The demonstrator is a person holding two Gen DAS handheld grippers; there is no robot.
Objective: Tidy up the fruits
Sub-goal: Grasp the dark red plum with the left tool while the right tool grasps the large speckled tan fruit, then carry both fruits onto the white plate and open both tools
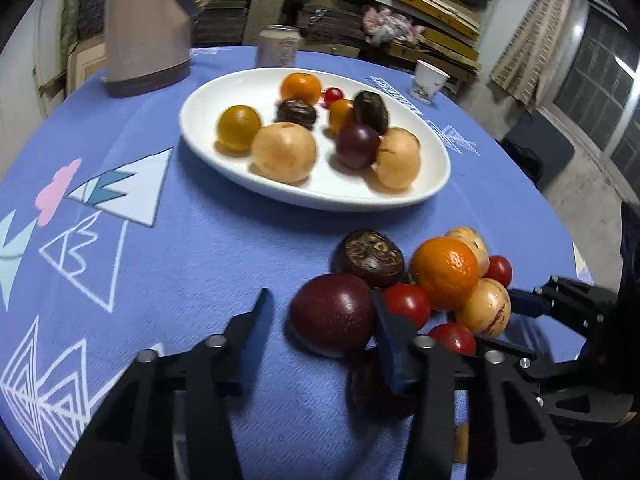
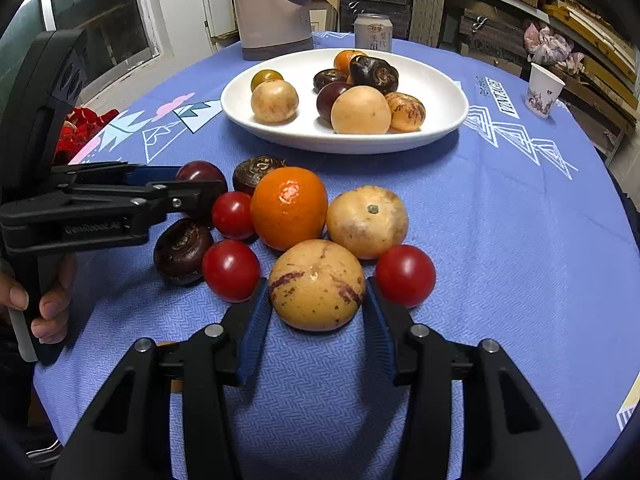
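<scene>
Blue patterned tablecloth – round table. White oval ceramic dish, at 12 o'clock, holding oranges, tan melons and dark fruits.

Loose pile at table centre: round orange mandarin, red cherry tomatoes, brown wrinkled fruits, tan melons.

Right gripper – blue pads pressed on both flanks of the tan purple-streaked melon, at 6 o'clock of the pile.

Left gripper – fingers either side of the smooth dark-red plum; right pad touching, left pad apart from it.
</scene>
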